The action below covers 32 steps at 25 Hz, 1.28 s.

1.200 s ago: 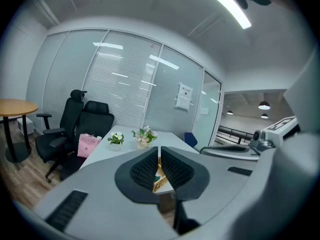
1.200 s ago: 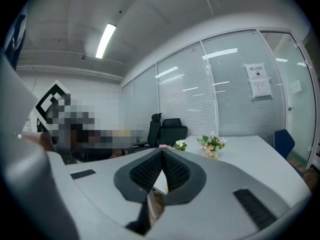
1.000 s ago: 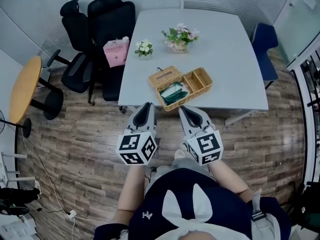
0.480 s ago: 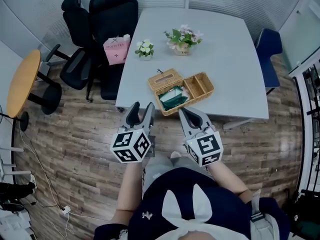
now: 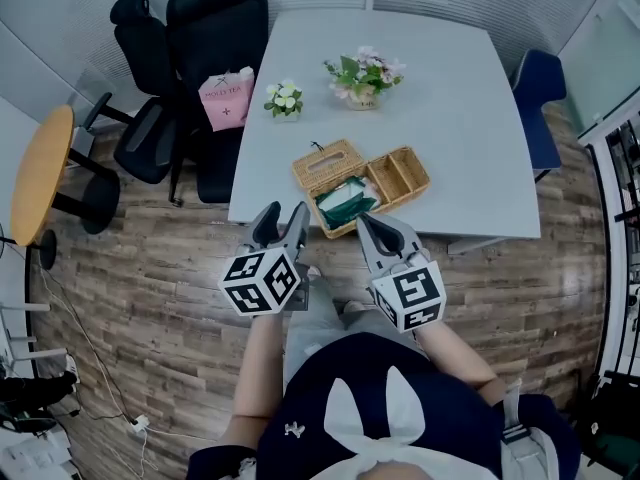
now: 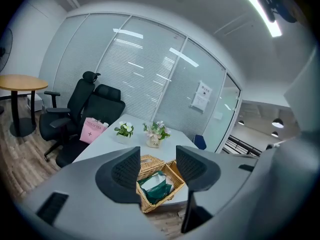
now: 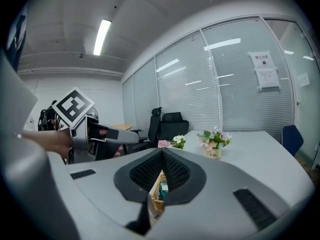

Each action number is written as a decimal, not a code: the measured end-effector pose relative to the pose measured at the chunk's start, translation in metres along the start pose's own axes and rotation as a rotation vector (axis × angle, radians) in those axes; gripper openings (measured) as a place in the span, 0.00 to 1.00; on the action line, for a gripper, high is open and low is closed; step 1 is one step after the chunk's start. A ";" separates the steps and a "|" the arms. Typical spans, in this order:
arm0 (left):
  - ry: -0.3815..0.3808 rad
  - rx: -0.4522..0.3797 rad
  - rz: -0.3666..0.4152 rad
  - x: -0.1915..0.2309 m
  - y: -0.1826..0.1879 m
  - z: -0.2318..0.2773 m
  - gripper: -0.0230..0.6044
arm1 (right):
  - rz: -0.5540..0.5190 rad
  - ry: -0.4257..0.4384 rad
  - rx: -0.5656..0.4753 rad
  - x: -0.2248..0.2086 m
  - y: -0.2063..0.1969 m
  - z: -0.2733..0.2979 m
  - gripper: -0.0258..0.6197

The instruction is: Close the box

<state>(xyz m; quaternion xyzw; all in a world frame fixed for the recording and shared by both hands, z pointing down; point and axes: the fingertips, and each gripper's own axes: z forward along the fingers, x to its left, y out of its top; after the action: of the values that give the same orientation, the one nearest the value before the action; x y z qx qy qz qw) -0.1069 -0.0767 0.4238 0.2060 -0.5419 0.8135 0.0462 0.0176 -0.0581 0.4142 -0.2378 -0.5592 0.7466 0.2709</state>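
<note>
A wicker box (image 5: 398, 175) lies near the white table's front edge, its lid (image 5: 321, 162) flipped open to the left. A green packet (image 5: 346, 199) rests in its middle compartment. My left gripper (image 5: 281, 226) hovers off the table just in front of the box; its jaws have just been opening and stand open with nothing between them. In the left gripper view the box (image 6: 156, 185) shows through the gap of that gripper (image 6: 157, 168). My right gripper (image 5: 375, 231) is beside it, shut and empty (image 7: 161, 170), also short of the box (image 7: 159, 187).
On the white table (image 5: 450, 108) stand two small flower pots (image 5: 362, 75) (image 5: 284, 99). Black office chairs (image 5: 190, 48) with a pink bag (image 5: 226, 99) stand at its left, a blue chair (image 5: 541, 86) at its right. A round wooden table (image 5: 38, 173) is far left.
The left jaws went from shut to open. Both grippers moved forward and lower toward the table edge; the box now shows between the left jaws.
</note>
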 end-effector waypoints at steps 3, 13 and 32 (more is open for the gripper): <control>-0.023 0.041 -0.001 0.006 0.000 0.015 0.38 | 0.011 -0.014 0.012 -0.005 0.001 0.011 0.04; -0.075 0.145 -0.037 0.034 0.008 0.062 0.38 | 0.046 -0.071 0.037 -0.027 0.006 0.049 0.04; -0.143 0.336 -0.069 0.078 -0.012 0.128 0.38 | 0.090 -0.143 0.103 -0.048 -0.005 0.098 0.04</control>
<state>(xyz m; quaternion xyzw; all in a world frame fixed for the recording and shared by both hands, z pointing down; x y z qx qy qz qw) -0.1384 -0.1985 0.5057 0.2866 -0.3928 0.8738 0.0006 -0.0104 -0.1583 0.4472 -0.1943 -0.5268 0.8008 0.2083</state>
